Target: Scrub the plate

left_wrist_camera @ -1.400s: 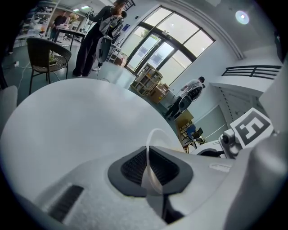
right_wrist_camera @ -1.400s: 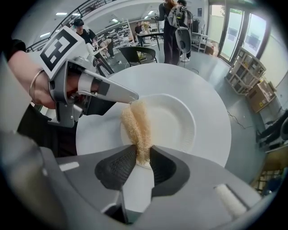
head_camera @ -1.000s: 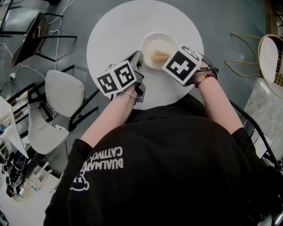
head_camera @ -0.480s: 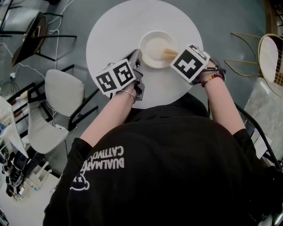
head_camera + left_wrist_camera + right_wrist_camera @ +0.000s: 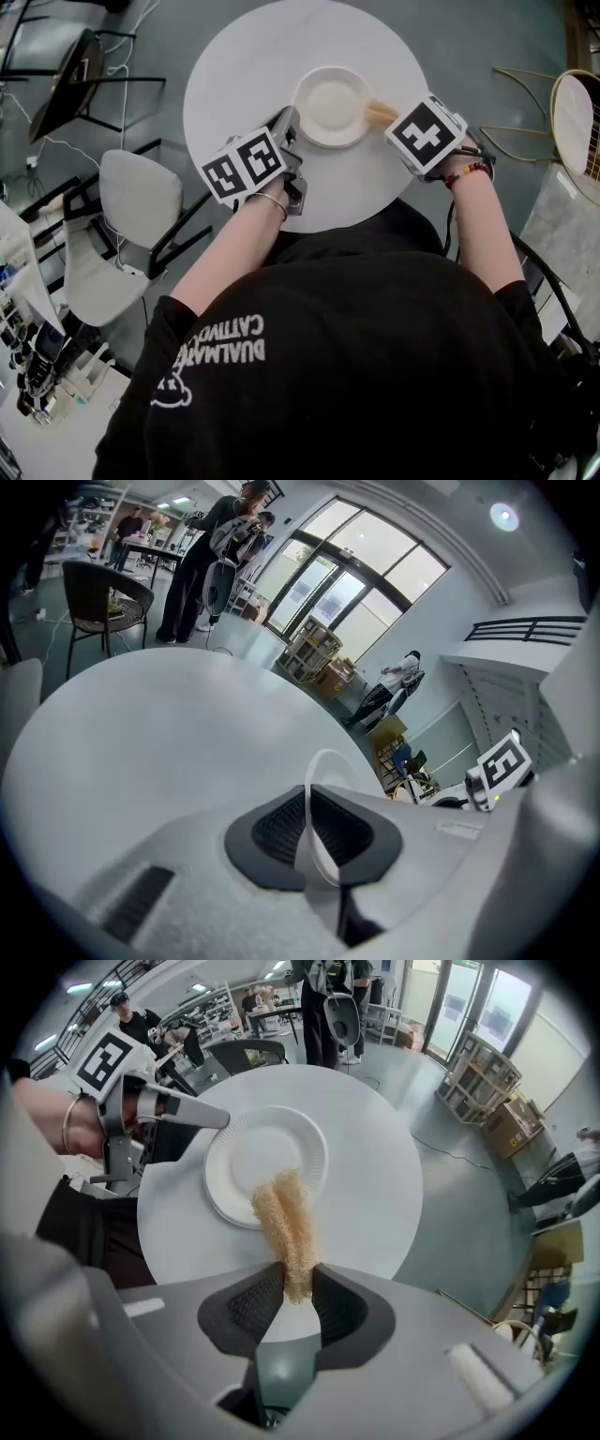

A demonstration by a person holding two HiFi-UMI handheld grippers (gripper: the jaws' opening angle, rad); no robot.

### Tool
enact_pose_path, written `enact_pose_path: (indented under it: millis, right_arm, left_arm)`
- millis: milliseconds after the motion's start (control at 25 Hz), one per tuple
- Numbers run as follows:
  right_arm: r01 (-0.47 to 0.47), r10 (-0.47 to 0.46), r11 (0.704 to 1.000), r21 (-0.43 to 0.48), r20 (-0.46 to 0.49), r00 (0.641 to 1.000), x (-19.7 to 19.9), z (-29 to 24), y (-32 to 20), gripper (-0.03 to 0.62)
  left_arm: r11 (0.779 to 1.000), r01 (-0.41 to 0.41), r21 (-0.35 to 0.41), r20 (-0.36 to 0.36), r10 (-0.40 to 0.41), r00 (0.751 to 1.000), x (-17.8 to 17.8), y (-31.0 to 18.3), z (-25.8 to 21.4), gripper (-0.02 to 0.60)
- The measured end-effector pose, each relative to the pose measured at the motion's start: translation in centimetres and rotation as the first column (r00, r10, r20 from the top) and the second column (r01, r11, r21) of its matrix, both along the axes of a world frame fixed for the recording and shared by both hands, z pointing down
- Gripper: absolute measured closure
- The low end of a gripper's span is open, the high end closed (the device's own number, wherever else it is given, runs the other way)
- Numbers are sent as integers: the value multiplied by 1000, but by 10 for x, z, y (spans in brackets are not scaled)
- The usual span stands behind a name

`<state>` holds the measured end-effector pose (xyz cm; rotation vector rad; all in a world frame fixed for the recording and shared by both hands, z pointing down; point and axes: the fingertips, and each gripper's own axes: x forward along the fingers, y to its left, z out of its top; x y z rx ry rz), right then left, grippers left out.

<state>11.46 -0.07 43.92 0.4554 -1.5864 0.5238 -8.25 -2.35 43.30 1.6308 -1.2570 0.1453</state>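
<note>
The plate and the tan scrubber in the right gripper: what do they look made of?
The plate is likely paper or thin plastic with a matte white finish: its rim looks very thin and shows no glaze shine. The scrubber looks like coarse tan fibre, perhaps loofah or a woven scouring pad: its surface is fuzzy, open-textured and bunched into a strip.

Round white table (image 5: 248, 66), grey chair (image 5: 136, 197) just beside it
</note>
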Motion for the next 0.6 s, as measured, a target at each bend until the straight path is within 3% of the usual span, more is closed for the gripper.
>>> enact_pose_path:
  millis: [160, 360, 600]
  right_arm:
    - [8, -9, 1000, 6, 179, 984, -36, -16, -4, 491]
    - [145, -123, 988, -46, 312, 942, -99, -15, 23, 491]
    - [245, -225, 969, -44, 272, 936, -120, -4, 28, 491]
  left_arm:
    - [999, 41, 5, -20, -40, 999, -3, -1, -1, 563]
    - [996, 89, -21, -35, -90, 995, -8, 4, 2, 563]
    - [996, 90, -23, -56, -91, 994, -8, 2, -1, 563]
